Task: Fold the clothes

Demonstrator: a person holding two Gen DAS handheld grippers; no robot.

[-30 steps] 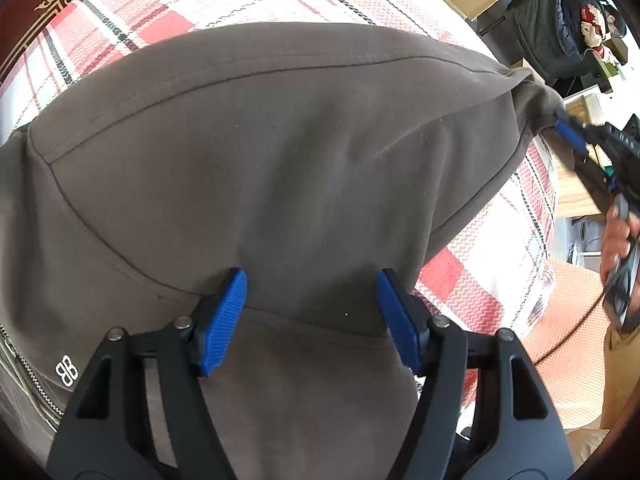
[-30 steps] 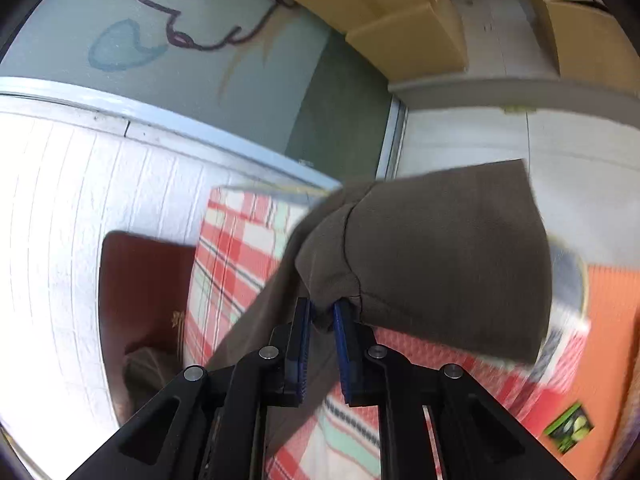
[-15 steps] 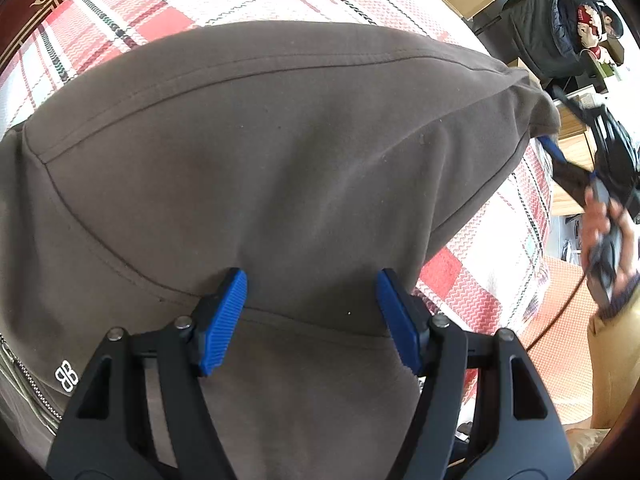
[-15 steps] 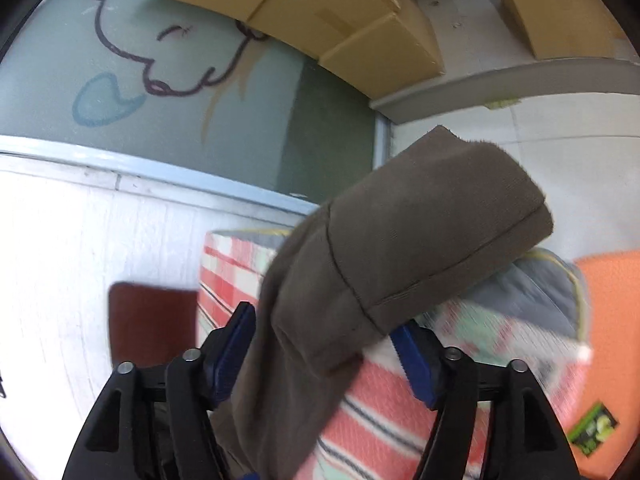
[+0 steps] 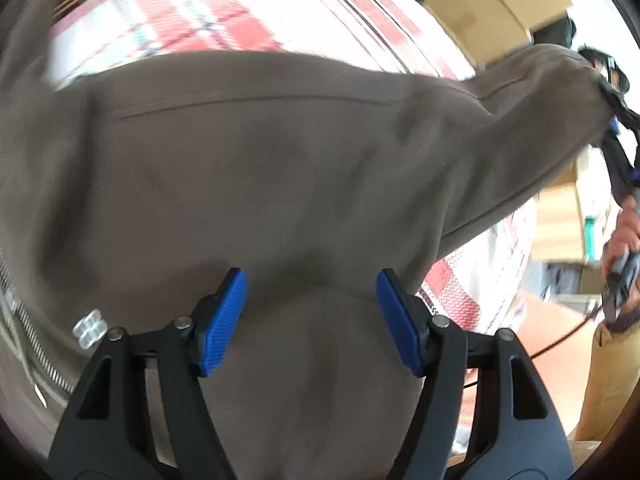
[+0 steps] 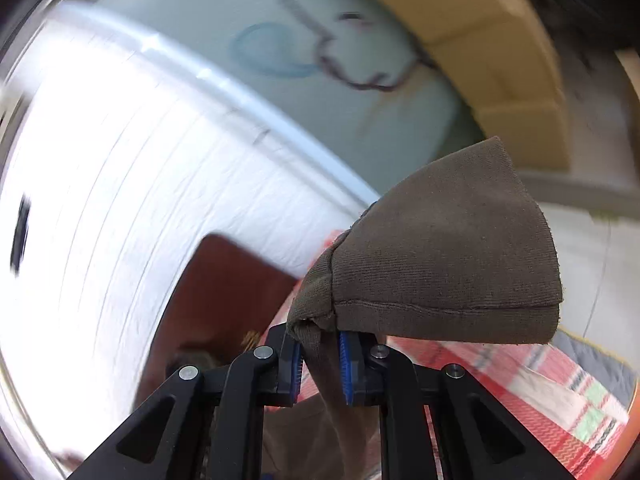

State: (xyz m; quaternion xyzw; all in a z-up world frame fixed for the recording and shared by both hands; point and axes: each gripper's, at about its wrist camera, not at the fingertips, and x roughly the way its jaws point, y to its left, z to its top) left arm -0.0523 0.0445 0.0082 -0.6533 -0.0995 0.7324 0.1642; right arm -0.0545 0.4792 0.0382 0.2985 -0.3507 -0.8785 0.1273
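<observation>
The right gripper [image 6: 319,350], which let go half a second ago, is closing on the hoodie's [image 5: 280,168] cuff [image 6: 440,252] again above the bed [image 5: 224,20], ready to fold it, while the left gripper [image 5: 312,320] stays open over the body.

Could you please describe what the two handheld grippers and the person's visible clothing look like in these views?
Both the left gripper and the right gripper have black plastic linkage arms with triangular cut-outs and silver pivot pins, tipped by blue ribbed pads. In the left wrist view, a thin black cable trails from the right gripper, and the person wears tan clothing.
</observation>
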